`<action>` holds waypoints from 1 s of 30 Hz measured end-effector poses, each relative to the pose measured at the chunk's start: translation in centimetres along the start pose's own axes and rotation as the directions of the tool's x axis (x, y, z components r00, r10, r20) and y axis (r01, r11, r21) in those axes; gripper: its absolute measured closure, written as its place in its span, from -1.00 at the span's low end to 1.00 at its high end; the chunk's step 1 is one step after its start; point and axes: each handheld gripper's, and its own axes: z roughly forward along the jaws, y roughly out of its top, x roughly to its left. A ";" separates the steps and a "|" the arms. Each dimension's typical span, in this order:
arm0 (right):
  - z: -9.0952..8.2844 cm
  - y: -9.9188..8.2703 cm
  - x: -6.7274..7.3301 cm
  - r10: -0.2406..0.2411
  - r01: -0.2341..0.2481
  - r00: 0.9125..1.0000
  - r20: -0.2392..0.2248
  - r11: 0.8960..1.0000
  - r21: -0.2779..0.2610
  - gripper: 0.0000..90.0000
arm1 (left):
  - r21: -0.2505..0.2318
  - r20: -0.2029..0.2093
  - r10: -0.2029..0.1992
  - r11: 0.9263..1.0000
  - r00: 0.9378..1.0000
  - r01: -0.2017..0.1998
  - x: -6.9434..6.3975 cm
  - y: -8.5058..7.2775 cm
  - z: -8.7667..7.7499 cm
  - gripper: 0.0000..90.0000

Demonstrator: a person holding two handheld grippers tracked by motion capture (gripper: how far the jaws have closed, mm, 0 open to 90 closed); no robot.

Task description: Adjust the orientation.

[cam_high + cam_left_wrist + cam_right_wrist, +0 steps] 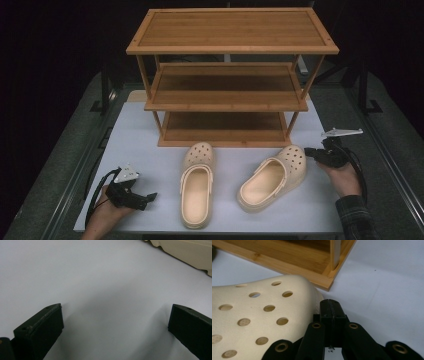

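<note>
Two cream clogs lie on the white table in front of a three-shelf wooden rack. The left clog points straight at the rack, while the right clog is angled with its toe to the right. My right gripper is shut with nothing between its jaws. Its tip sits close beside the perforated toe of the right clog, and I cannot tell whether they touch. My left gripper rests low at the table's front left. Its jaws stand wide open over bare table, and the left clog's edge is farther off.
The rack's bottom shelf corner lies just beyond the right clog's toe. The white tabletop has free room to the left of the clogs and between them. Dark floor and frame rails border the table on both sides.
</note>
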 end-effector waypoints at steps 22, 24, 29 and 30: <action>1.2 0.9 2.2 -0.065 0.067 0.996 -0.057 0.997 0.033 1.00 | 0.000 0.001 -0.003 1.000 1.000 0.003 0.0 0.0 0.0 -1.00; 1.3 1.0 2.6 -0.072 0.074 0.996 -0.061 0.997 0.038 1.00 | 0.001 0.001 -0.002 1.000 1.000 0.002 0.0 0.0 0.0 -1.00; 1.6 1.2 3.7 -0.099 0.103 0.992 -0.078 0.994 0.043 1.00 | 0.001 0.001 -0.002 1.000 1.000 0.002 0.0 0.0 0.0 -1.00; 1.7 1.2 4.0 -0.105 0.109 0.991 -0.080 0.993 0.046 1.00 | 0.001 0.001 -0.002 1.000 1.000 0.002 0.0 0.0 0.0 -1.00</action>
